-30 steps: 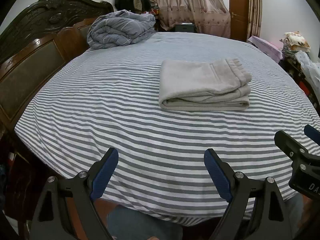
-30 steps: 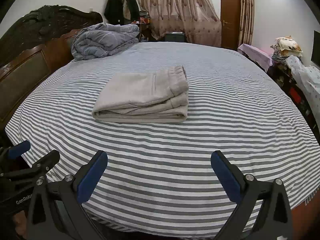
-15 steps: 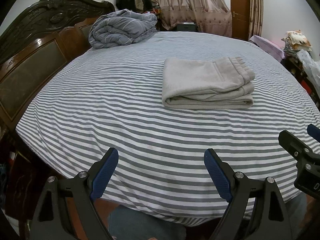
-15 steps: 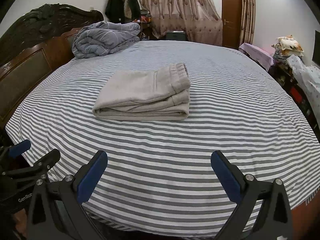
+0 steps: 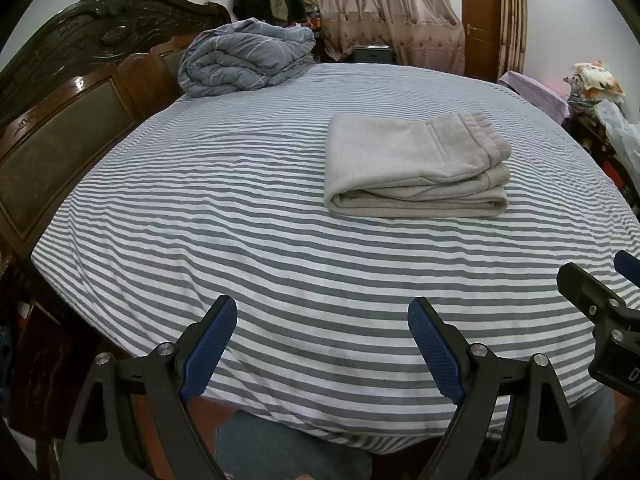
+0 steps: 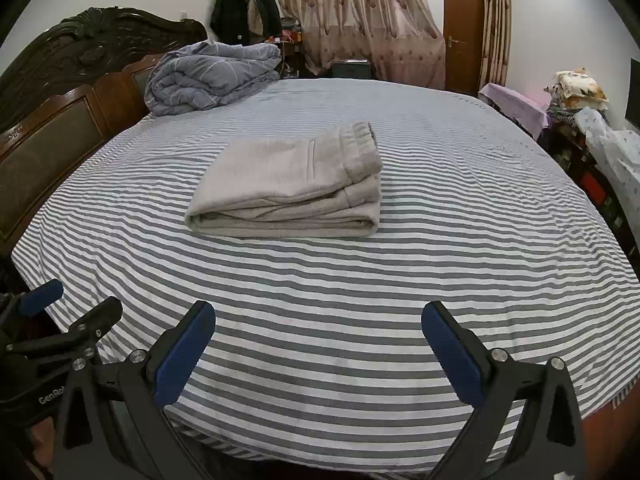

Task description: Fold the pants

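Light grey pants (image 5: 416, 164) (image 6: 292, 184) lie folded into a compact stack in the middle of the striped bed, waistband to the right. My left gripper (image 5: 322, 320) hovers open over the bed's near edge, well short of the pants, with nothing between its blue pads. My right gripper (image 6: 318, 324) is open too, likewise back near the front edge and empty. Each gripper shows at the side of the other's view: the right gripper (image 5: 600, 304) at the right edge, the left gripper (image 6: 60, 312) at the left edge.
The grey-and-white striped sheet (image 5: 240, 216) covers the bed. A bundled blue-grey quilt (image 5: 244, 60) sits at the far left by the dark wooden headboard (image 5: 68, 120). Cluttered furniture with bags (image 6: 592, 120) lines the right side; curtains and a door stand behind.
Both views have shifted only slightly; the pants sit a touch higher in the left wrist view. Nothing was grasped or released, and both grippers stay open.
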{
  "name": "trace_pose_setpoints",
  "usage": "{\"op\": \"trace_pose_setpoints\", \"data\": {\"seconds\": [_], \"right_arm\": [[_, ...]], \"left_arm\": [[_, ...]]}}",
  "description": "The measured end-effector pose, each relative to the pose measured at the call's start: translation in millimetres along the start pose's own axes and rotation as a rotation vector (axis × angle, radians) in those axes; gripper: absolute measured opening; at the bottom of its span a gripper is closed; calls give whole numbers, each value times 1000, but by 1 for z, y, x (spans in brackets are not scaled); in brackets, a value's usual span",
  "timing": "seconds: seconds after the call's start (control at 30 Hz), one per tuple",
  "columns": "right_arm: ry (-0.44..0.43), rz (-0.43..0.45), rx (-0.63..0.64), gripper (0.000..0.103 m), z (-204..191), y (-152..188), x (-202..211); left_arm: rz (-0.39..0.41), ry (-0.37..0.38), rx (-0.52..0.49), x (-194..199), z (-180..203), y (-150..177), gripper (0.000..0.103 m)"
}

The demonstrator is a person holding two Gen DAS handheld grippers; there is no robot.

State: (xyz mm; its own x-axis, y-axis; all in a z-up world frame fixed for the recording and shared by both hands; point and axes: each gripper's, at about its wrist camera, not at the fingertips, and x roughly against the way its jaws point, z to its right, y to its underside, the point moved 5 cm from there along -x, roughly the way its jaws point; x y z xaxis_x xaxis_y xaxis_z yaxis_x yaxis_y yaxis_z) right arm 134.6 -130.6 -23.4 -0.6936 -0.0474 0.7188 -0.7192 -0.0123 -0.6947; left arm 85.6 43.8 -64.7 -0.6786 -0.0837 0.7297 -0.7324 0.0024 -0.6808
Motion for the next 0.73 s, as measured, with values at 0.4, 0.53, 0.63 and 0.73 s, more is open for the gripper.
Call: {"op": "trace_pose_setpoints", "data": {"seconds": [0.4, 0.53, 0.63, 0.73], "right_arm": [[-4, -8, -7, 102, 1, 5, -2], [-6, -12, -7, 102, 2, 7, -4], [-8, -14, -9, 102, 2, 7, -5], [-7, -13, -9, 102, 3, 7, -5]], "left_arm": [[-1, -3, -4, 0, 3, 2, 87], [-2, -1, -2, 1, 5, 3, 87], [-1, 2, -5, 1, 6, 4, 87], [2, 2, -6, 2, 6, 3, 87]]}}
